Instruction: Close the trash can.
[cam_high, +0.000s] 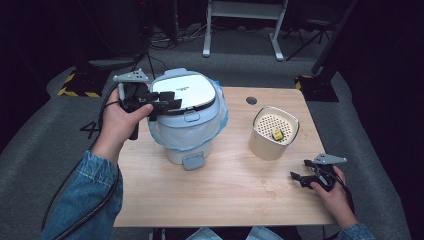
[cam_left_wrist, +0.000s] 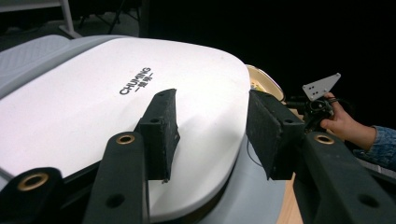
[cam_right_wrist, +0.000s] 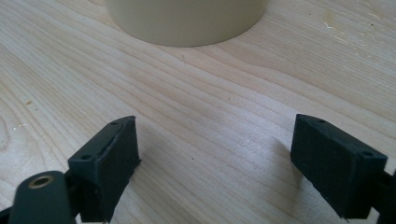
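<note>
We see the pedal bin (cam_high: 186, 120) standing on the wooden table (cam_high: 225, 185), toward its far left part, with its white lid (cam_high: 185, 92) closed and a pale blue liner bag (cam_high: 220, 117) bulging out under the rim. A grey foot pedal (cam_high: 192, 161) juts from the bin's base on the near side. Our left gripper (cam_high: 162, 104) sits at the bin's left edge, over the lid; in the left gripper view its jaws are spread apart above the lid (cam_left_wrist: 116, 107), with nothing between the pads, and we cannot tell whether they touch the surface. The lid carries dark lettering (cam_left_wrist: 135, 80).

To the right of the bin, well apart from it, stands a cream perforated basket (cam_high: 274, 132) with a small yellow-green item (cam_high: 277, 134) lying inside. Nearer to us and right of the bin, beyond the basket, our right gripper (cam_high: 304, 178) rests low over the table, its jaws parted and empty; in the right gripper view the basket's wall (cam_right_wrist: 187, 21) rises just ahead of them.
</note>
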